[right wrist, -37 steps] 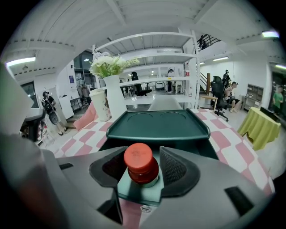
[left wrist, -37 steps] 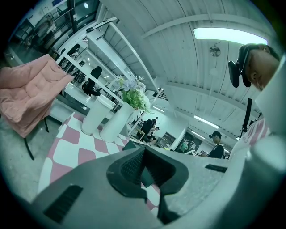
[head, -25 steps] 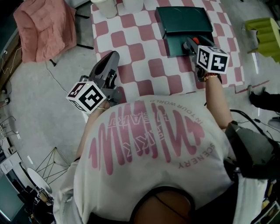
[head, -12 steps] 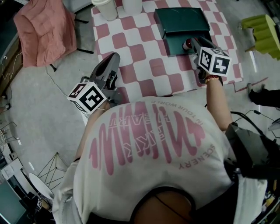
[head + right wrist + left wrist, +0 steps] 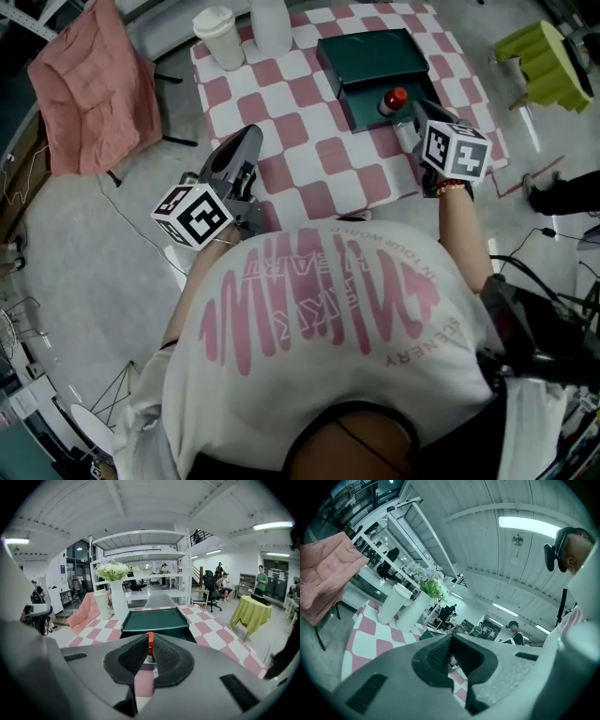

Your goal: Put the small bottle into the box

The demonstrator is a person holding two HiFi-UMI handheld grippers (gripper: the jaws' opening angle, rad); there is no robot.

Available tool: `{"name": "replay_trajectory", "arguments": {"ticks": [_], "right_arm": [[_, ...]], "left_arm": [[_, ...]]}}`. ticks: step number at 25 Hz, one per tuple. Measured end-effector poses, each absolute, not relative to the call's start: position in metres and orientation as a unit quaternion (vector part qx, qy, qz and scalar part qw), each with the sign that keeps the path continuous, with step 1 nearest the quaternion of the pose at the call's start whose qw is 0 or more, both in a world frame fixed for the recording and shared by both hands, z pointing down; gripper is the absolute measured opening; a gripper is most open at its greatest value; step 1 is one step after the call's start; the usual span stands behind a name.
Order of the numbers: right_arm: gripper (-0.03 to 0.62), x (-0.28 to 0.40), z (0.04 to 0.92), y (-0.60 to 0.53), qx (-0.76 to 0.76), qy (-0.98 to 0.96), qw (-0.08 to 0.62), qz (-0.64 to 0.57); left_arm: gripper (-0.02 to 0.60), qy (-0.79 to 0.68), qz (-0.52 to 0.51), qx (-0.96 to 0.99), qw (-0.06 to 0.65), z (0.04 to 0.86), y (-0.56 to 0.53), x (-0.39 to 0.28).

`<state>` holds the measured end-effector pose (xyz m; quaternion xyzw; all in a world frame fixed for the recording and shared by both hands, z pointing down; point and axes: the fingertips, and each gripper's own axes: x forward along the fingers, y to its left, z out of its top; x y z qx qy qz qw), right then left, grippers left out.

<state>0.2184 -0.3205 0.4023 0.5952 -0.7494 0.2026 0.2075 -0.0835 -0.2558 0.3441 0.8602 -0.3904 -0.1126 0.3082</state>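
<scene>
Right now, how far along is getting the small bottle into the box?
Done: the box sits open on the checked table. In hand: the right gripper has its jaws closing on the bottle at its red cap, by the box's near edge. Still to do: set it inside and let go. The left gripper hangs empty.

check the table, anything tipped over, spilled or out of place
Nothing stands out: the cup and vase stand upright on the checkered cloth, the green box lies open, and the right gripper is closing its jaws on the upright small bottle.
</scene>
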Motion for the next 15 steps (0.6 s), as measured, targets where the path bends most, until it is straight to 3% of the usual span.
{"name": "replay_trajectory", "arguments": {"ticks": [9, 15], "right_arm": [[0.009, 0.206, 0.348, -0.267, 0.615, -0.764, 0.094, 0.172], [0.009, 0.192, 0.325, -0.227, 0.64, -0.753, 0.074, 0.135]], "left_arm": [[0.006, -0.356, -0.12, 0.88, 0.289, 0.325, -0.239, -0.089], [0.006, -0.324, -0.105, 0.897, 0.28, 0.322, -0.217, -0.092]]}}
